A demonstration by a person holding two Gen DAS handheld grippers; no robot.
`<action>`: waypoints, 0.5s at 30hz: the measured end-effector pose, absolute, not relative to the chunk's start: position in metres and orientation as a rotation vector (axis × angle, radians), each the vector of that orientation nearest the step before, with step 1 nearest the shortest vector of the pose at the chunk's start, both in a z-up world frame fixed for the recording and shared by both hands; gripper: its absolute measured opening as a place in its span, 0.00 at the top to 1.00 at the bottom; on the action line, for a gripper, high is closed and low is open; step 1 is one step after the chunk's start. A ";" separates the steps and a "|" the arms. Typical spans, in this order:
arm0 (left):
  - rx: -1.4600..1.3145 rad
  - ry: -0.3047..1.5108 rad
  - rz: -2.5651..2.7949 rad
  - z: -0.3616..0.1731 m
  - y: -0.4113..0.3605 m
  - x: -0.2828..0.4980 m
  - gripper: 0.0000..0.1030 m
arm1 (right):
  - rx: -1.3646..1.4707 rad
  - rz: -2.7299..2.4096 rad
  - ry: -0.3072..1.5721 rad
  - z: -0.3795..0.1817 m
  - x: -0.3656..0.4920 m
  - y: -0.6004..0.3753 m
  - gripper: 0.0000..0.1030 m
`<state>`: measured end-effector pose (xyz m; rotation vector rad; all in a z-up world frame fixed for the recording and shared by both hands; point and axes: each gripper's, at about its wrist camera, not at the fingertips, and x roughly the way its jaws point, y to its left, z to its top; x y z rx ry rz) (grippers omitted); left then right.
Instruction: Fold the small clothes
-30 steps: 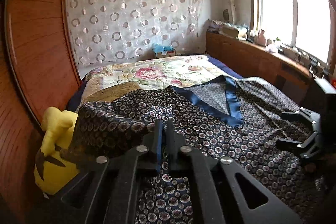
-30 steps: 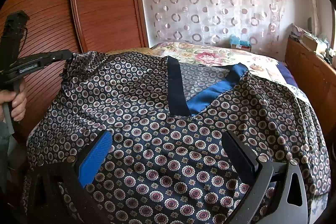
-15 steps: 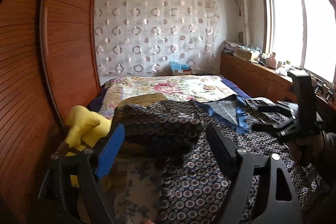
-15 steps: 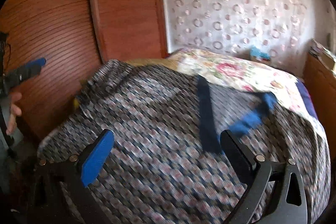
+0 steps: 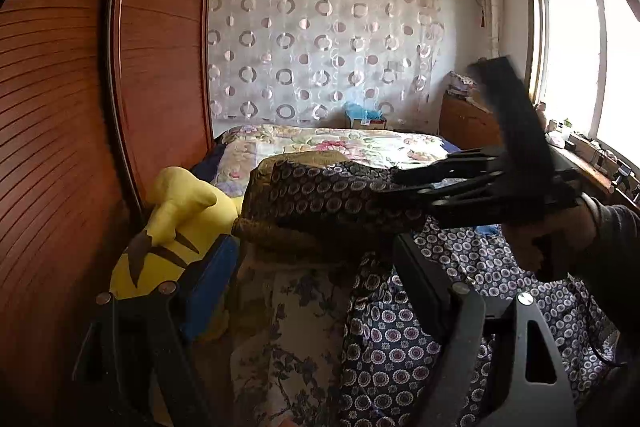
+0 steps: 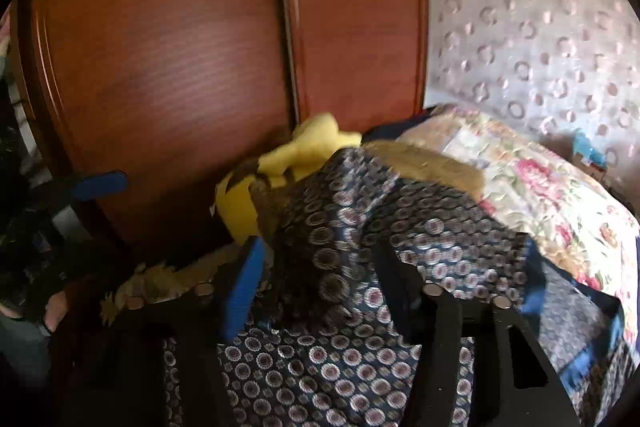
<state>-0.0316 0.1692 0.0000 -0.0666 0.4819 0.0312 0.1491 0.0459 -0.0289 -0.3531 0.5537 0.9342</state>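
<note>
A dark navy patterned garment (image 5: 400, 327) with blue trim lies on the bed; its left shoulder part (image 5: 320, 195) is bunched and raised. My left gripper (image 5: 316, 279) is open and empty, just below that bunched part. My right gripper (image 6: 316, 275) is open with the bunched cloth (image 6: 360, 227) between its fingers; it also shows in the left wrist view (image 5: 400, 183), reaching in from the right. The garment fills the lower half of the right wrist view (image 6: 360, 367). The right wrist view is blurred.
A yellow plush toy (image 5: 176, 219) sits at the bed's left edge against a wooden wardrobe (image 5: 80, 127). A floral bedspread (image 5: 340, 143) covers the far bed. A wooden ledge (image 5: 592, 163) runs under the window at right.
My left gripper let go of the garment's shoulder, opened and drew back. My right gripper swung left across the garment to that bunched shoulder.
</note>
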 end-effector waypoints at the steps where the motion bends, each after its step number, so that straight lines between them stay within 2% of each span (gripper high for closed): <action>1: -0.068 0.482 0.028 -0.002 0.169 -0.032 0.22 | -0.379 0.920 0.565 -0.034 0.153 0.053 0.62; 2: -0.070 0.484 0.025 -0.002 0.170 -0.033 0.22 | -0.396 0.911 0.575 -0.037 0.157 0.056 0.74; 5: -0.070 0.490 0.017 -0.005 0.168 -0.031 0.22 | -0.395 0.896 0.608 -0.045 0.172 0.067 0.90; 13: -0.062 0.510 -0.016 -0.013 0.155 -0.027 0.22 | -0.272 0.682 0.641 -0.066 0.198 0.016 0.90; 15: -0.062 0.509 -0.024 -0.011 0.152 -0.028 0.22 | -0.292 0.632 0.655 -0.074 0.201 0.006 0.77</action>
